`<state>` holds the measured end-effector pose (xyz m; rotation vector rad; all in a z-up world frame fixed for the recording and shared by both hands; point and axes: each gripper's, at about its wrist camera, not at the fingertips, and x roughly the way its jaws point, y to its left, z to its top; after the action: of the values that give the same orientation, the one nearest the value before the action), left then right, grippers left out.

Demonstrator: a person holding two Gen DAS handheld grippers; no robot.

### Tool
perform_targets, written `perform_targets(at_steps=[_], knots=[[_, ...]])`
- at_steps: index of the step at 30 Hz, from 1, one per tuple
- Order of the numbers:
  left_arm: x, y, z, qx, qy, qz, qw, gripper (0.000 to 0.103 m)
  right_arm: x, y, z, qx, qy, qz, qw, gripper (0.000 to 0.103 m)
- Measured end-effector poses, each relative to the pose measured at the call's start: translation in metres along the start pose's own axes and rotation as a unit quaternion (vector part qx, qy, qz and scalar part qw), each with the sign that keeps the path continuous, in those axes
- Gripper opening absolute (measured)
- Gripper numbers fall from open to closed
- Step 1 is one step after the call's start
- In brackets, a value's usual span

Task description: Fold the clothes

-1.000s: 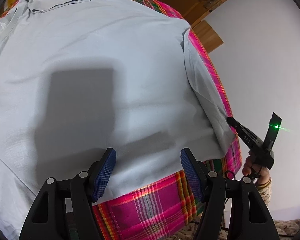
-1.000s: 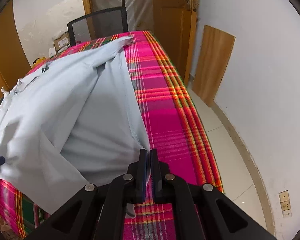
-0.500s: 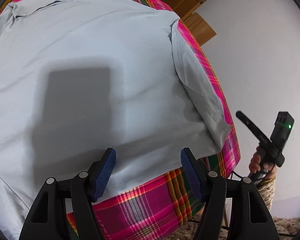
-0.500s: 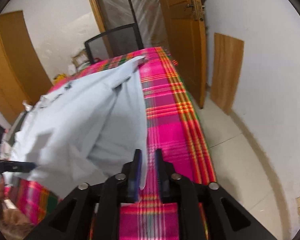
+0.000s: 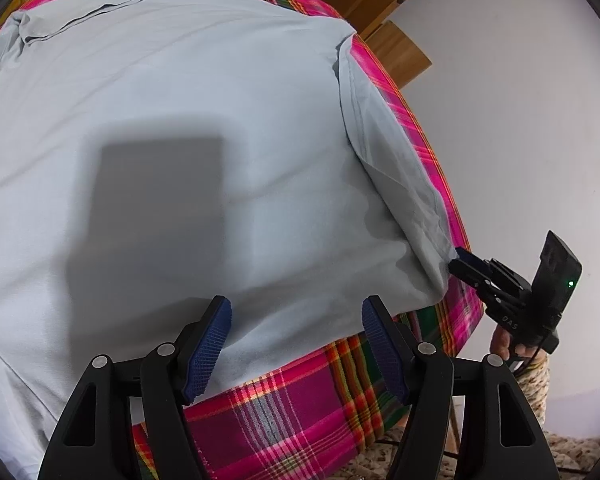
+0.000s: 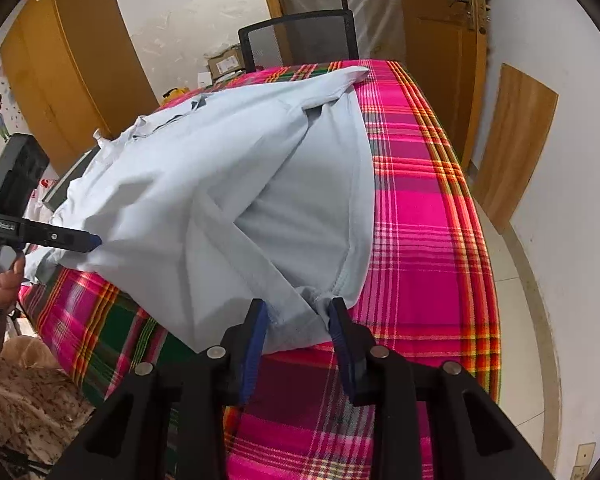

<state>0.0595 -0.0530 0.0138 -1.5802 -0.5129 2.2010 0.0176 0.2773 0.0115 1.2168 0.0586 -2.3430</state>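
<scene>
Shirt [image 5: 204, 120] lies spread on the desk [image 6: 420, 216], both my tools spread: right tool [image 6: 298, 334] straddles its corner hem, left tool [image 5: 296, 344] hovers at its near edge; I'd close squarely on the hem, lifting both edges evenly

Pale-blue shirt [image 5: 188, 128] spread flat (side folded).

The pale blue shirt [image 5: 204, 128] is thin, matt woven cloth, smooth with soft creases and stitched seams. Under it the pink, green and orange plaid cloth [image 6: 428, 216] covering the worktop looks coarser, slightly fuzzy. Each claw, left claw [image 5: 296, 344] and right claw [image 6: 298, 344], is matt black plastic with ribbed blue rubbery pads [image 5: 208, 348] and dull metal rivets. The far door [image 6: 440, 12] is glossy varnished wood.
</scene>
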Motion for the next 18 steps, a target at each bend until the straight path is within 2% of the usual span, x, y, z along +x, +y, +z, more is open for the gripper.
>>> perform_targets(at_steps=[1,2,4,12,18], knots=[[0.0,0.0,0.0,0.0,0.0,0.0,1.0,0.072,0.0,-0.002,-0.001,0.0,0.002,-0.006,1.0,0.016],[0.001,-0.001,0.001,0.0,0.0,0.0,1.0,0.073,0.0,-0.003,-0.002,0.001,0.004,-0.014,1.0,0.011],[0.001,-0.002,0.002,0.001,0.001,0.002,1.0,0.073,-0.003,-0.003,-0.004,0.002,0.003,-0.014,1.0,0.009],[0.004,-0.003,0.005,0.0,0.004,0.002,1.0,0.073,-0.016,-0.01,-0.012,0.02,0.025,-0.048,0.998,0.007],[0.004,-0.002,0.012,0.0,0.006,-0.001,1.0,0.073,-0.017,-0.016,-0.002,0.009,0.021,-0.04,0.999,0.012]])
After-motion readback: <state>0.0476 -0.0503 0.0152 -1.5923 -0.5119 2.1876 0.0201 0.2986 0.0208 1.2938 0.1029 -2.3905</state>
